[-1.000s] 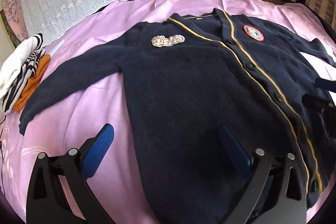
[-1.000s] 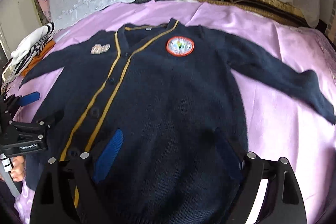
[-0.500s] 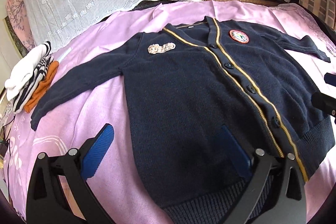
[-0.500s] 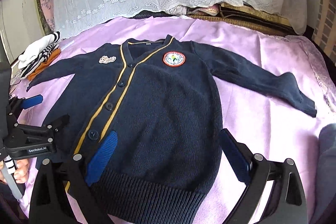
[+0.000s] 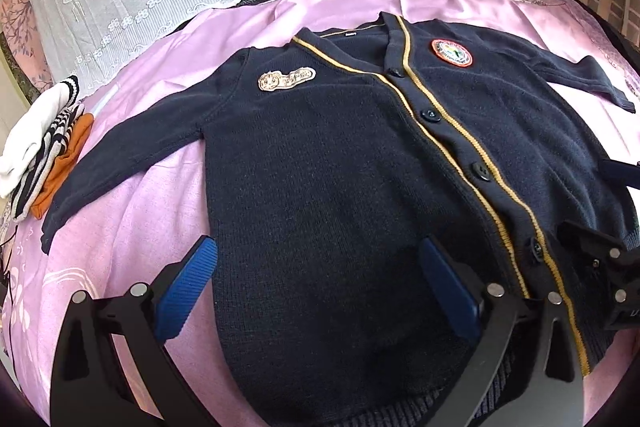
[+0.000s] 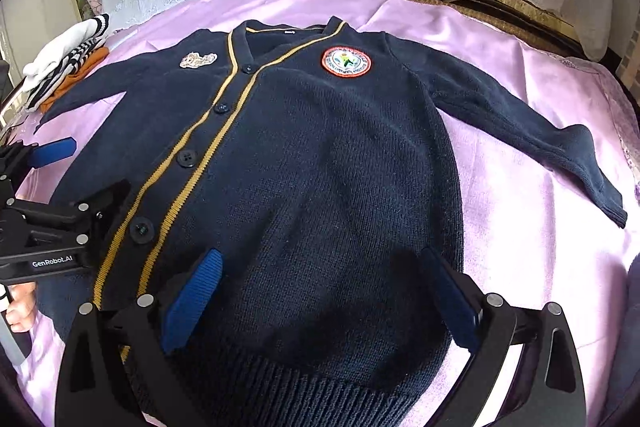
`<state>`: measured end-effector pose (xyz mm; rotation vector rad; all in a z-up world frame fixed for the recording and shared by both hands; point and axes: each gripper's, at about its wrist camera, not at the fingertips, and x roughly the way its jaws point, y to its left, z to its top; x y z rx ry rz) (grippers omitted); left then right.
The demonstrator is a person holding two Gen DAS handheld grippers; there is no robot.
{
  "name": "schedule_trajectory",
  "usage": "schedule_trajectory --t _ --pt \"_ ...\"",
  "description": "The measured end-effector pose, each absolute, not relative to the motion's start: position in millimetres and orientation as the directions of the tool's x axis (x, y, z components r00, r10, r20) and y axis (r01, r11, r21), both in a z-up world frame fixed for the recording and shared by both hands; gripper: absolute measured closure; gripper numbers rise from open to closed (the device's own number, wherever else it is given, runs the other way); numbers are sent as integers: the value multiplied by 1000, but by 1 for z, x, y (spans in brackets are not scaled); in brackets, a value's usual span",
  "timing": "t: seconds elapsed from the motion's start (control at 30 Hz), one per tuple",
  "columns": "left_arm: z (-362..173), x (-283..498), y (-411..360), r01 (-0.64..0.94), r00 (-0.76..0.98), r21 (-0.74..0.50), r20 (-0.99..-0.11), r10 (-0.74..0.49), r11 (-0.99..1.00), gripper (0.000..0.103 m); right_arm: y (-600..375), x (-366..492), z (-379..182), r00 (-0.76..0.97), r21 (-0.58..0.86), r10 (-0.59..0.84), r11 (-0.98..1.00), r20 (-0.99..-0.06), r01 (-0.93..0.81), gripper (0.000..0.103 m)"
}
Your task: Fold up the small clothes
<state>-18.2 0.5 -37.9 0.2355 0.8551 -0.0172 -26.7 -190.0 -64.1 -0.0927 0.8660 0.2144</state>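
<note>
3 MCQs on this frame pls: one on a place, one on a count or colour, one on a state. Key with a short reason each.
1. Where does the pile of folded clothes lie relative to the cardigan in the right wrist view?
A. Beyond its left sleeve, at the left edge
B. On its hem
C. Beyond its right sleeve

2. What colour is the trim along the button band?
A. White
B. Red
C. Yellow

3. How is the cardigan lying?
A. Folded in half
B. Flat, buttoned, sleeves spread
C. Bunched in a heap

Key:
1 A, the pile sits on the pink sheet past the left cuff.
2 C, two yellow stripes run from neckline to hem.
3 B, both sleeves stretch outwards and the front is closed.
</note>
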Motion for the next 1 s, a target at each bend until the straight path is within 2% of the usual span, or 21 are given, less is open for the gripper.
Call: schedule_trajectory --t 0.6,0.77,1.0 --pt "33 25 -52 123 799 233 -600 44 965 5 -236 29 35 812 90 105 994 -574 -65 4" --pt "40 47 -70 134 805 201 -593 12 970 5 -259 37 32 829 141 85 990 -552 -8 4" --pt "27 67 -111 169 796 215 -605 -5 962 5 -302 48 5 809 222 55 970 -585 94 4"
